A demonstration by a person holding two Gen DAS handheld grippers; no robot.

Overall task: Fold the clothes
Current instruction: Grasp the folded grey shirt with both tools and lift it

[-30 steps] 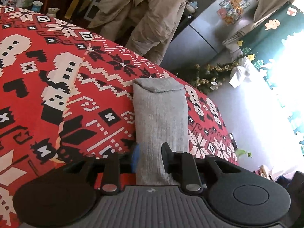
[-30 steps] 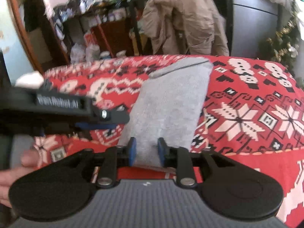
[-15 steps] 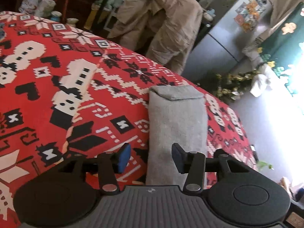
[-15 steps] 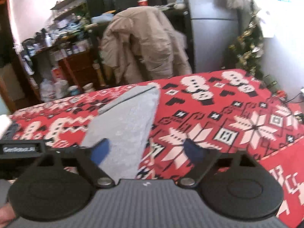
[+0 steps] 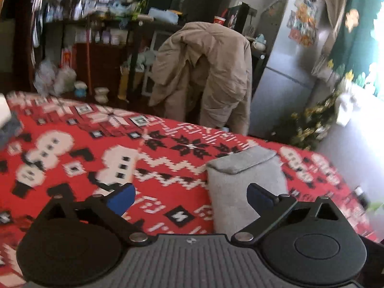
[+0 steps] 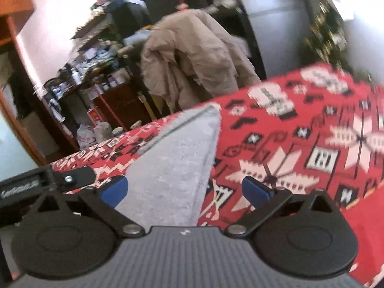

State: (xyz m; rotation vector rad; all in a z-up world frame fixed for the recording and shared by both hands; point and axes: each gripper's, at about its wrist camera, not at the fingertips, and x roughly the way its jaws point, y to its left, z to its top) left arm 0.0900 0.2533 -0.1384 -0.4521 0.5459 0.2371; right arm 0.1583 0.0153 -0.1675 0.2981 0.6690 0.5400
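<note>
Showing release after a fold: grey folded garment [image 5: 242, 187] lies flat on the red patterned cover [image 5: 72, 148]. Left gripper [image 5: 190, 198] and right gripper [image 6: 184, 190], jaws spread and empty, hover above it; next comes another garment, likely.

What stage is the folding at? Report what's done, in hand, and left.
Done: the grey garment lies folded into a narrow flat strip on the red patterned cover, its far end turned over. In hand: nothing; the left tongs and right tongs are both wide open above it. Left: possibly a grey bundle at the cover's far left edge, too blurred to identify.
</note>
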